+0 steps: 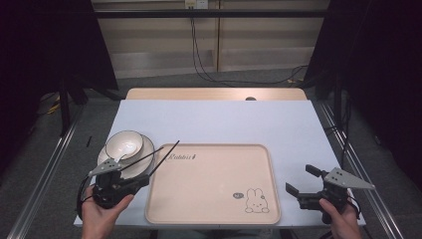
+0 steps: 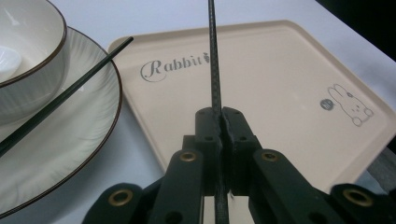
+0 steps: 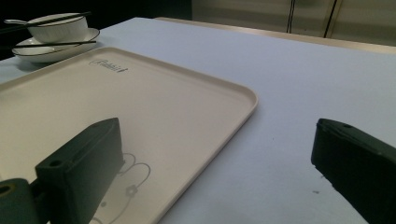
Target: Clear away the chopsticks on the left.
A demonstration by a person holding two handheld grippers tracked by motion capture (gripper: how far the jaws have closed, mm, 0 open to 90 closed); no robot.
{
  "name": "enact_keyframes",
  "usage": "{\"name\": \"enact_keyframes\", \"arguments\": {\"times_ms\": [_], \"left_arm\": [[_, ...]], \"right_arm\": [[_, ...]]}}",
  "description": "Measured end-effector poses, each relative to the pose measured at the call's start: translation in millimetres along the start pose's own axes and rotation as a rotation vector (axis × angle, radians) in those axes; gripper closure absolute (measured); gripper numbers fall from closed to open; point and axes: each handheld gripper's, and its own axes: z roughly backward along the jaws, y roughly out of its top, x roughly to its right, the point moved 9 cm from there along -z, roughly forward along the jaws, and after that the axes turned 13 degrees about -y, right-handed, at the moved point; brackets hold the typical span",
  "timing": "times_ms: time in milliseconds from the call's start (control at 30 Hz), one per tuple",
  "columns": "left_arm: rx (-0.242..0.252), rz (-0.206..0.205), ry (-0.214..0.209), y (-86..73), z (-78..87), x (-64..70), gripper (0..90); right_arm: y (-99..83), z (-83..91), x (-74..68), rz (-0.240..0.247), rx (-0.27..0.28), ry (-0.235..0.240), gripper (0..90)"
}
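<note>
A white table (image 1: 214,119) carries a beige tray (image 1: 214,194) printed "Rabbit" in script near its far left corner, with a rabbit drawing (and a small round mark beside it, too small to read) near its front right corner. Left of the tray a ribbed plate (image 1: 144,162) holds a bowl (image 1: 124,144). The right gripper (image 1: 299,180) hovers beside the tray, jaws spread apart. The left gripper (image 1: 144,180) is clamped on one black chopstick (image 2: 214,60); another chopstick (image 2: 65,95) rests across the plate.
</note>
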Motion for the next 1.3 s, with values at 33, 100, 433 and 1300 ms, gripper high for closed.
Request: {"name": "enact_keyframes", "arguments": {"times_ms": [33, 100, 433, 1300], "left_arm": [[-0.003, 0.006, 0.005, 1.0, -2.3, -0.6, 86.0], [0.009, 0.031, 0.033, 2.8, -9.3, -1.7, 85.8], [-0.013, 0.109, 0.115, -9.4, -28.2, -12.1, 85.7], [-0.146, 0.188, 0.22, -31.7, -64.0, -26.4, 85.4]], "right_arm": [[-0.7, -0.5, -0.7, 0.003, -0.006, 0.005, 2.0], [-0.6, -0.2, -1.0, 0.003, -0.006, 0.007, 2.0], [-0.4, -0.6, -1.2, 0.003, -0.004, 0.009, 2.0], [-0.8, -1.1, -1.9, 0.007, -0.009, 0.014, 2.0]]}}
